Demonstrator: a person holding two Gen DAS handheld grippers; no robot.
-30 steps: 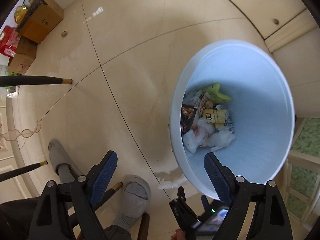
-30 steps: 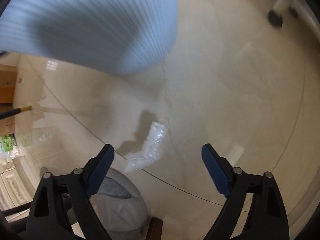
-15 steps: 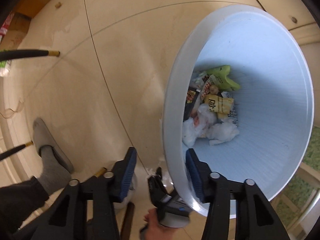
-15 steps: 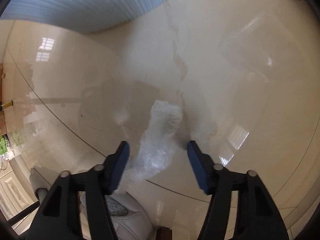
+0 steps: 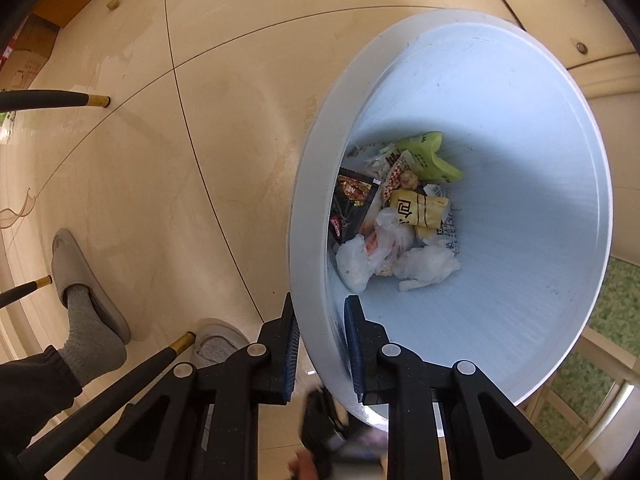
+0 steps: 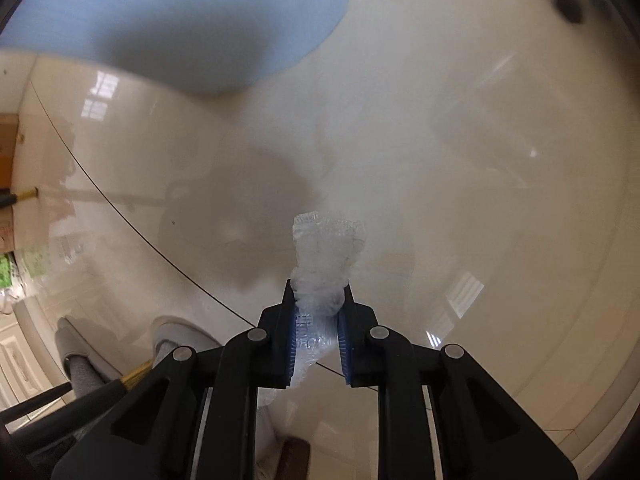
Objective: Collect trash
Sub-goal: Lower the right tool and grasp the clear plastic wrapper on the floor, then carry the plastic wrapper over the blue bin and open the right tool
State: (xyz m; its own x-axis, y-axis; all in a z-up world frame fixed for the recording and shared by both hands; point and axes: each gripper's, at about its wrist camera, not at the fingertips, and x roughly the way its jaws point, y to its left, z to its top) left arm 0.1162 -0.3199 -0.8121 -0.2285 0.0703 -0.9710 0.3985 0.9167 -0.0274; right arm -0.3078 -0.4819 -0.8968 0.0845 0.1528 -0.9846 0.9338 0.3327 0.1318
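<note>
Both tools just closed: left (image 5: 320,344) straddling bin rim (image 5: 308,280), right (image 6: 318,332) pinching plastic wrap (image 6: 324,268).

Right gripper (image 6: 318,304), jaws just closed, pinched onto clear crumpled wrap (image 6: 326,256) above glossy beige floor (image 6: 460,160). Blurred blue bin (image 6: 180,20) at top left. Grey slippers (image 6: 176,334) and gold-tipped black legs (image 6: 100,392) at lower left.
</note>
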